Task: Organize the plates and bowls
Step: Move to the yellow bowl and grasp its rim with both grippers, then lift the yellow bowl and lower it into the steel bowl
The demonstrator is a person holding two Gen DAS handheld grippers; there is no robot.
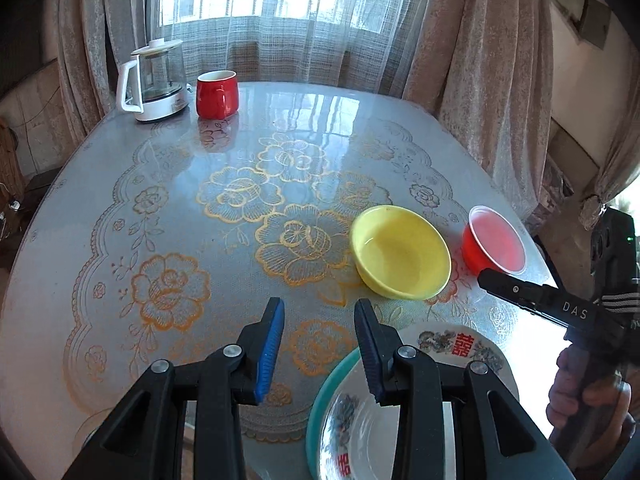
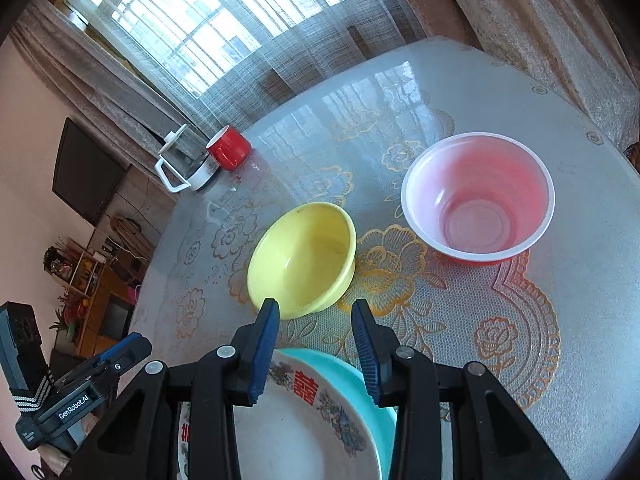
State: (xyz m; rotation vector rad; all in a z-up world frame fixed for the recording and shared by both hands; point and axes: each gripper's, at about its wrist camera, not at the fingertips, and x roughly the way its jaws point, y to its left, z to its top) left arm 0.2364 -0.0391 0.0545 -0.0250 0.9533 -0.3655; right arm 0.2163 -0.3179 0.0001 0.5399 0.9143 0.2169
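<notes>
A yellow bowl (image 1: 400, 252) (image 2: 304, 260) stands upright on the table. To its right is a red bowl with a white rim (image 1: 494, 240) (image 2: 478, 196). A white flowered plate with red characters (image 1: 352, 420) (image 2: 304, 432) lies on a teal plate (image 1: 320, 396) (image 2: 360, 376) at the near edge. My left gripper (image 1: 319, 306) hovers open over the plates' left side, nothing between its fingers. My right gripper (image 2: 314, 306) is open above the plates, just short of the yellow bowl. Each gripper shows in the other's view: right (image 1: 486, 278), left (image 2: 136, 344).
A glass kettle with a white handle (image 1: 154, 80) (image 2: 184, 164) and a red mug (image 1: 216, 94) (image 2: 229, 148) stand at the far left of the round glass-topped table (image 1: 120, 200). Curtains hang close behind the table's far and right edges.
</notes>
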